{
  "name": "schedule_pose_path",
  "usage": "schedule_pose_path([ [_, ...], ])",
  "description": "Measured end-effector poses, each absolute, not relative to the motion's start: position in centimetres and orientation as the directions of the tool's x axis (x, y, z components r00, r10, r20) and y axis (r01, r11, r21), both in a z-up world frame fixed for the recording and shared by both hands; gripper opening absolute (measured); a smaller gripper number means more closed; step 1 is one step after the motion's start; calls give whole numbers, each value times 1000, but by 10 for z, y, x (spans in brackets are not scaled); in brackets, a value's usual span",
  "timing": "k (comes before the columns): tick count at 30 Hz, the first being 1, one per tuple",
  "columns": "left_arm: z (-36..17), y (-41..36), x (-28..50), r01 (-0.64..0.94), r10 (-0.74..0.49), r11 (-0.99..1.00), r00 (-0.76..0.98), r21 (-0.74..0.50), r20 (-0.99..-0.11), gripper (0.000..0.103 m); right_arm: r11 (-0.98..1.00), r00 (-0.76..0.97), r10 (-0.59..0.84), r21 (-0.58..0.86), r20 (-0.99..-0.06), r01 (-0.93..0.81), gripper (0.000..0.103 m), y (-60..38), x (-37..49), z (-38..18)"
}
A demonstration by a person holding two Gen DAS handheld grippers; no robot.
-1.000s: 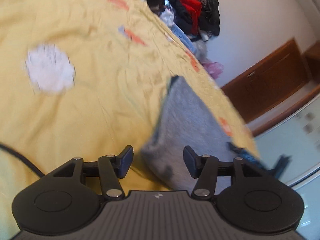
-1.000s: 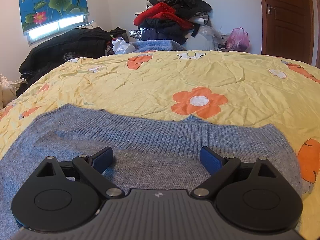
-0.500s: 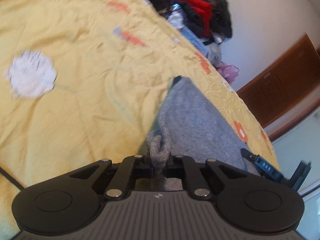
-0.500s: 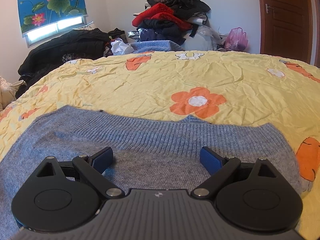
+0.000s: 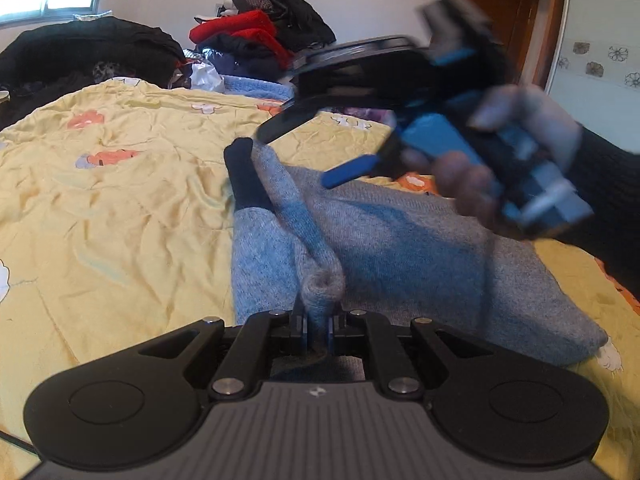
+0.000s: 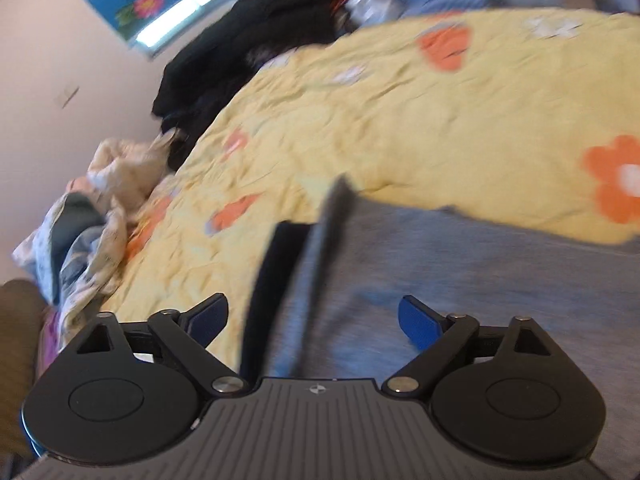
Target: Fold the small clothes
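A grey-blue knit sweater (image 5: 420, 256) with dark navy cuffs lies on the yellow flowered bedspread (image 5: 120, 208). My left gripper (image 5: 318, 326) is shut on a bunched fold of the sweater and lifts it, with one sleeve (image 5: 288, 200) drawn up toward it. My right gripper (image 6: 312, 322) is open and empty, tilted above the sweater (image 6: 460, 272), with the dark cuff (image 6: 276, 272) between its fingers' span. In the left wrist view the right gripper (image 5: 304, 120) is blurred, held in a hand above the sweater.
A heap of red, black and blue clothes (image 5: 256, 40) sits at the bed's far end. A black garment (image 6: 248, 60) lies at the far left, crumpled floral bedding (image 6: 88, 216) hangs off the left side. A wooden door (image 5: 504, 4) is at right.
My left gripper closed on the sweater's edge and swung round, lifting the fold. My right gripper rose off the sweater and tilted left, still open.
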State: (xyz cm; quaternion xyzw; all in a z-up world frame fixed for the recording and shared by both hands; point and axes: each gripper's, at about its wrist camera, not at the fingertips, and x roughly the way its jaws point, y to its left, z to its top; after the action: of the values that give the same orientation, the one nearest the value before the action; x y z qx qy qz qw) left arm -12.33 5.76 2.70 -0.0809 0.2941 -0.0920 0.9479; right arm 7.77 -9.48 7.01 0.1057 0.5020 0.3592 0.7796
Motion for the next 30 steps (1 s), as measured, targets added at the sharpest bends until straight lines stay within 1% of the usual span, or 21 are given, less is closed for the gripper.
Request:
schedule_pose_path([
  [3, 28, 60, -128, 143, -241, 965, 812, -218, -531, 8, 755, 202, 597, 458, -776, -469, 83, -57, 90, 58],
  [6, 24, 62, -126, 151, -252, 962, 805, -226, -537, 8, 756, 198, 587, 443, -785, -482, 83, -37, 95, 57],
  [8, 21, 62, -124, 152, -257, 961, 800, -231, -543, 8, 749, 204, 582, 421, -787, -512, 81, -25, 96, 62],
  [9, 20, 63, -123, 153, -259, 960, 798, -233, -544, 8, 751, 209, 572, 403, -793, -524, 75, -20, 98, 63],
  [10, 19, 63, -121, 153, -260, 960, 797, -234, -545, 8, 754, 213, 554, 377, -805, -537, 66, -15, 99, 63],
  [11, 18, 63, -120, 153, -261, 960, 797, -235, -545, 8, 764, 214, 523, 342, -825, -547, 62, -9, 101, 60],
  [12, 19, 64, -118, 154, -262, 959, 797, -237, -545, 8, 772, 216, 492, 307, -844, -556, 55, -6, 103, 56],
  [13, 18, 63, -118, 155, -262, 960, 797, -235, -545, 8, 776, 227, 467, 274, -854, -568, 46, -4, 103, 53],
  [14, 18, 64, -117, 154, -261, 960, 797, -234, -544, 8, 775, 244, 453, 244, -857, -583, 40, -3, 103, 51],
  [16, 20, 65, -118, 151, -260, 959, 800, -239, -541, 8, 765, 259, 461, 233, -849, -600, 24, -10, 103, 51],
  [17, 22, 64, -121, 151, -261, 959, 801, -240, -538, 8, 763, 255, 476, 251, -842, -595, 20, -15, 104, 52],
  [19, 25, 60, -125, 159, -267, 957, 804, -241, -532, 8, 755, 252, 506, 282, -825, -592, 18, -28, 104, 56],
  [23, 39, 47, -127, 203, -313, 944, 801, -260, -510, 8, 730, 253, 574, 347, -779, -589, 18, -67, 102, 73],
  [27, 53, 16, -125, 299, -411, 908, 773, -295, -482, 8, 728, 296, 616, 384, -730, -568, 18, -130, 96, 99],
  [30, 59, -22, -122, 398, -507, 861, 723, -317, -469, 8, 750, 337, 614, 395, -713, -531, 17, -188, 92, 115],
])
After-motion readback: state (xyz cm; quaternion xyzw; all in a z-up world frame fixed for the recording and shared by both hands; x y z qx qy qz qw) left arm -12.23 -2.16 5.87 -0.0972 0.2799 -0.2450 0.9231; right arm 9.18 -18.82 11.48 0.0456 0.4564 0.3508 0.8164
